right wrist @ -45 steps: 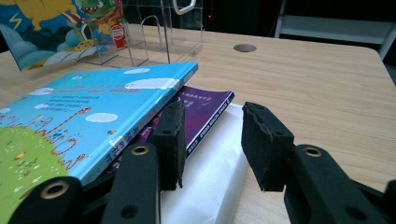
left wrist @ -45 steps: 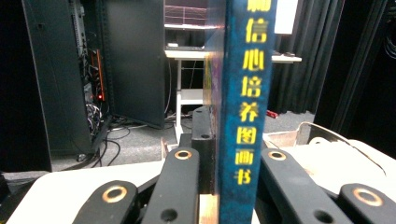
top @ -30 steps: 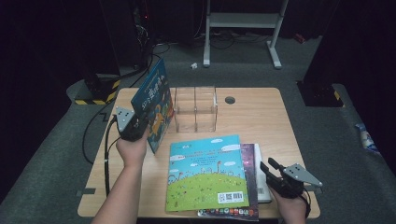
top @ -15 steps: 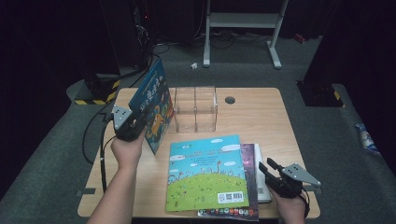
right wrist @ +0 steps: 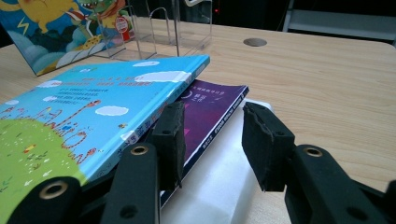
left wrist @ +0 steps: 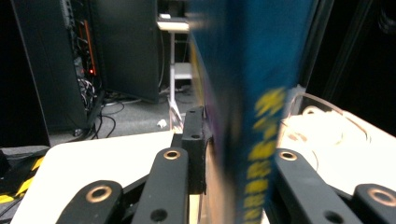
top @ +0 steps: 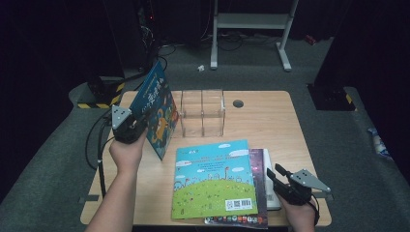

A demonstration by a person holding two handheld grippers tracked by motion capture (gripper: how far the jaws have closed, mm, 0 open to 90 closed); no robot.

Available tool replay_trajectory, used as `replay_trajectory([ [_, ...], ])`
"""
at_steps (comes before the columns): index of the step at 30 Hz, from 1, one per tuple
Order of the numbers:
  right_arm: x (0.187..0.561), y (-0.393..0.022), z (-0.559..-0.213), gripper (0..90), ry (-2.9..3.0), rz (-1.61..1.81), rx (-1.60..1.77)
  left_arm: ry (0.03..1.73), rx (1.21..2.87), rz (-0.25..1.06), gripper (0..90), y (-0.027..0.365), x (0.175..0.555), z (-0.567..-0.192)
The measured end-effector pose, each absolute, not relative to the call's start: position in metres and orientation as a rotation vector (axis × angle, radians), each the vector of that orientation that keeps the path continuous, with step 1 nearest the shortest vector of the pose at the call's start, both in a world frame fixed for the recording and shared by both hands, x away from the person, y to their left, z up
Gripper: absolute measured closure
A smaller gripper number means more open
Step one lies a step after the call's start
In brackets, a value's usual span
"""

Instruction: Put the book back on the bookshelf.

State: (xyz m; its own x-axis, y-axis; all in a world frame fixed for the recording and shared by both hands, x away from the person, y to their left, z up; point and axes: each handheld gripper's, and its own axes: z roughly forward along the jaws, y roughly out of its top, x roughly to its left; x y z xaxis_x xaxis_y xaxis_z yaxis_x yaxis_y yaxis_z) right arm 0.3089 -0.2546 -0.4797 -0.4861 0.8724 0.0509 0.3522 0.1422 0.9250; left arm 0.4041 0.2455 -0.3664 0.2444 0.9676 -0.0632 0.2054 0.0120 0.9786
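Upright, the blue book [top: 155, 108] stands in the left claw [top: 138, 126].

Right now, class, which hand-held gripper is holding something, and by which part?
The left hand-held gripper clamps the upright blue picture book at its lower edge. The right hand-held gripper is open and holds nothing.

We couldn't read much of the blue book [left wrist: 243, 93] in the left gripper view: it was smeared with blur, its yellow lettering unreadable, and the top ran off the frame. The left gripper [top: 129, 126] had its jaws tucked behind that book in the high view, so we couldn't see the tips there. The purple book [right wrist: 210, 109] was mostly buried under the sky-blue book [right wrist: 93, 102], and the white book [right wrist: 219, 172] under both showed just a strip. The QR code [top: 236, 204] was too tiny to make out.
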Motion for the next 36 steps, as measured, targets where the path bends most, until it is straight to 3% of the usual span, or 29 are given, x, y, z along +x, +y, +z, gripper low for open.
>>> replay_trajectory([
  [23,0.308,-0.253,-0.479,59.0,1.923,1.330,1.147,1.134,1.420,0.954,82.9,0.220,0.404,-0.352],
  [36,0.308,-0.256,-0.478,59.1,1.912,1.329,1.150,1.166,1.375,0.957,83.2,0.218,0.423,-0.347],
])
